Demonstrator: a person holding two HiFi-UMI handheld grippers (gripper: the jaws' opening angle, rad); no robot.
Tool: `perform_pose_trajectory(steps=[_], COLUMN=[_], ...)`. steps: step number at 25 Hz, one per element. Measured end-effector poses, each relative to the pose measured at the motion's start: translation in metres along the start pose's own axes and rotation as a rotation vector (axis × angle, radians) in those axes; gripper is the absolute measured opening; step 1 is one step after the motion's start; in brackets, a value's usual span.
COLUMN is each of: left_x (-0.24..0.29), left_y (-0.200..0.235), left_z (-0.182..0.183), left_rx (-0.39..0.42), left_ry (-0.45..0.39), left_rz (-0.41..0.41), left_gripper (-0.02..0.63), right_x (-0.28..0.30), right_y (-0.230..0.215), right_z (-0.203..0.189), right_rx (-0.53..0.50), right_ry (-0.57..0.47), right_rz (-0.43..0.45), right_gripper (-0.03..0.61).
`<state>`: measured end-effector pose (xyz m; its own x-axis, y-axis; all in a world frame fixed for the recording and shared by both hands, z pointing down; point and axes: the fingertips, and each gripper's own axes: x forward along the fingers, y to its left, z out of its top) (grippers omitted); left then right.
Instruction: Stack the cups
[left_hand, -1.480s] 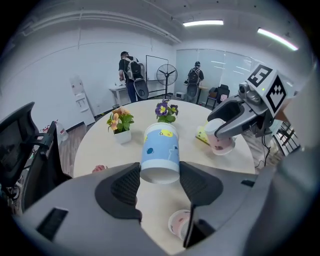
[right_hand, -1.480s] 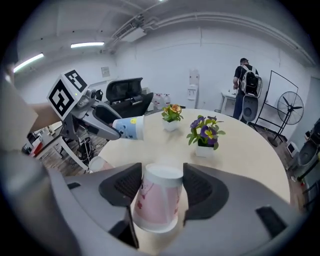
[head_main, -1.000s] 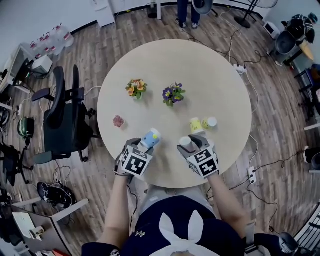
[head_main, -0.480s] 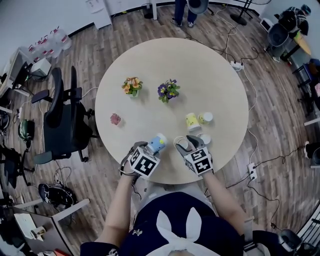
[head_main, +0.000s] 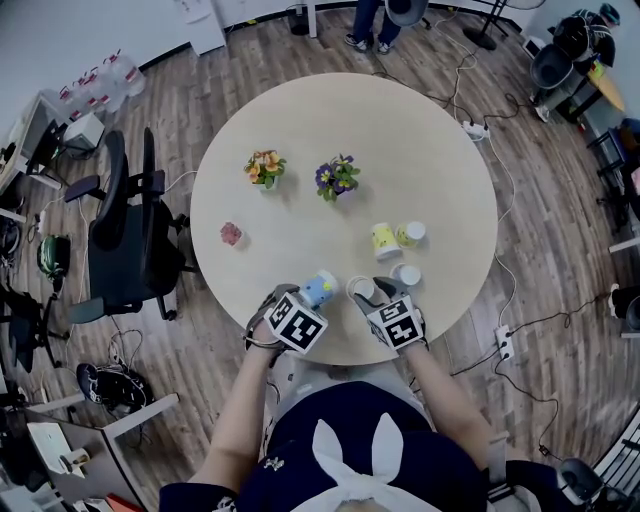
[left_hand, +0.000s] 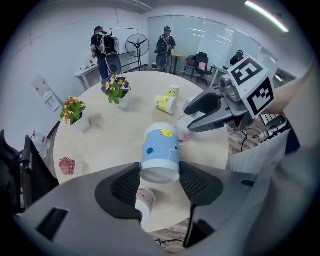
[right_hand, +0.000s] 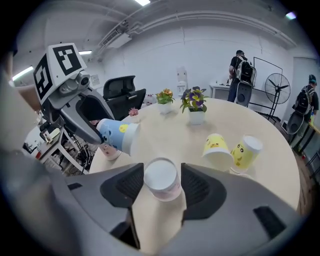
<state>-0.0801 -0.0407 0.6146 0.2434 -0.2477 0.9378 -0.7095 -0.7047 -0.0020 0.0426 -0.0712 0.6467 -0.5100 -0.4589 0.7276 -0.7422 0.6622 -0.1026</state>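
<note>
While both grippers hang over the near edge of the round table (head_main: 420, 150), each has a cup in it and the two cups are near each other but apart.

The left gripper (left_hand: 161, 183) is clamped on a blue cup (left_hand: 160, 150). The cup is tilted, its wider end pointing away from the jaws toward the other gripper. The right gripper (right_hand: 162, 187) has its jaws pressed on a pink cup (right_hand: 161, 179). They have just been closing further with that cup between them, and a round white end faces the camera. I cannot tell if that end is the base or the mouth.

A second pink cup (left_hand: 144, 199) stands on the table just below the left gripper. Two yellow cups (right_hand: 217, 146) (right_hand: 245, 149) lie further out, just beside each other, with one more pale cup (head_main: 405, 275) near them. Two flower pots (head_main: 265, 168) (head_main: 337, 178) and a small pink thing (head_main: 231, 234) sit well apart from the work.

Step, as I judge it: a carry-and-align, with nothing nested yet. The next move probably needs the blue cup's axis lined up with the target cup, mouth to base, then a straight push. The target could be the held pink cup or the standing one. The paper walls look soft, so more squeeze could oval a rim and jam the fit.
</note>
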Motion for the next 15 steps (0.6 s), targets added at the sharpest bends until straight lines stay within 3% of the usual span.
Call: perform_pose_trajectory(steps=[9,15], left_x=[0.023,0.039], left_y=[-0.011,-0.021], left_z=[-0.007,-0.015], left_rx=[0.155,0.197], left_ry=[0.120,0.187], left_rz=[0.024,0.021], left_gripper=[0.259,0.261], right_x=[-0.014,-0.018], right_y=[0.004,0.004], right_z=[0.008,0.008], right_rx=[0.012,0.015], right_ry=[-0.030,-0.039], right_rz=[0.012,0.024], right_gripper=[0.236,0.236])
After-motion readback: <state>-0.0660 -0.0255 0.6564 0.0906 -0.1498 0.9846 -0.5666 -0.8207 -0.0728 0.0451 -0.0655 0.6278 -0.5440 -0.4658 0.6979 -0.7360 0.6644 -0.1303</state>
